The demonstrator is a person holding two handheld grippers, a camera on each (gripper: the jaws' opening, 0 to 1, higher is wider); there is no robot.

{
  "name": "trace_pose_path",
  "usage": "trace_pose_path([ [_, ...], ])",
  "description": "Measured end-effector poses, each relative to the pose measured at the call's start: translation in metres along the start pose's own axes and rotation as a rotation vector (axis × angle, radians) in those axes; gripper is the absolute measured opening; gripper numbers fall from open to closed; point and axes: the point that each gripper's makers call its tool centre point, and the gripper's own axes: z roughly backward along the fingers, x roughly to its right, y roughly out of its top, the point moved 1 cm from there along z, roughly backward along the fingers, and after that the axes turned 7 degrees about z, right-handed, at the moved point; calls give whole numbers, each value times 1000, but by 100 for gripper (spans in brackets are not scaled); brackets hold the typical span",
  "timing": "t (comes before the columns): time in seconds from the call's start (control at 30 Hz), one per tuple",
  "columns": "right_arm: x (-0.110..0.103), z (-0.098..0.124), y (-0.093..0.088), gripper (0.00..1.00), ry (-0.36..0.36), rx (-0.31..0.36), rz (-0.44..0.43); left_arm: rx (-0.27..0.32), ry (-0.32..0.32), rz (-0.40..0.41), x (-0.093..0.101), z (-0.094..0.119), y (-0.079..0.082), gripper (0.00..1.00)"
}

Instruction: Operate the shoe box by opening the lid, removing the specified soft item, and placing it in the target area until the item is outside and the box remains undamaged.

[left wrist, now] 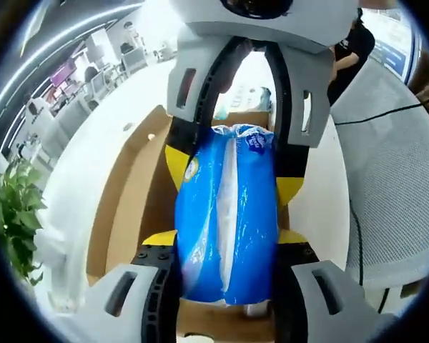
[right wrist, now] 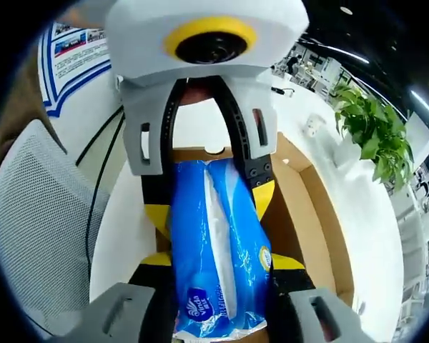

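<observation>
A soft blue plastic tissue pack [left wrist: 229, 221] hangs over the open brown shoe box [left wrist: 129, 193], held from opposite ends by both grippers. My left gripper [left wrist: 227, 239] is shut on the pack's near end, its yellow-tipped jaws pressing both sides. The right gripper [left wrist: 232, 175] comes in from the top of the view and clamps the far end. In the right gripper view the same pack [right wrist: 218, 250] sits between my right gripper [right wrist: 222, 261] and the left gripper [right wrist: 211, 200] facing it. The box [right wrist: 307, 193] lies below, and the pack hides most of its inside.
The box rests on a white table [left wrist: 93, 143]. A grey mesh chair [left wrist: 393, 179] [right wrist: 36, 207] with a black cable stands close on one side. A green plant [left wrist: 14, 214] [right wrist: 372, 128] stands at the table's edge. A person in black [left wrist: 350, 50] is behind.
</observation>
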Motion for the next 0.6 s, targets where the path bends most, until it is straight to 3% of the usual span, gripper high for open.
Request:
trace_pose_path([
  [0.6,-14,52,-42,44,-93,-34,-82,24,-47,-119,30,-17,57,47],
])
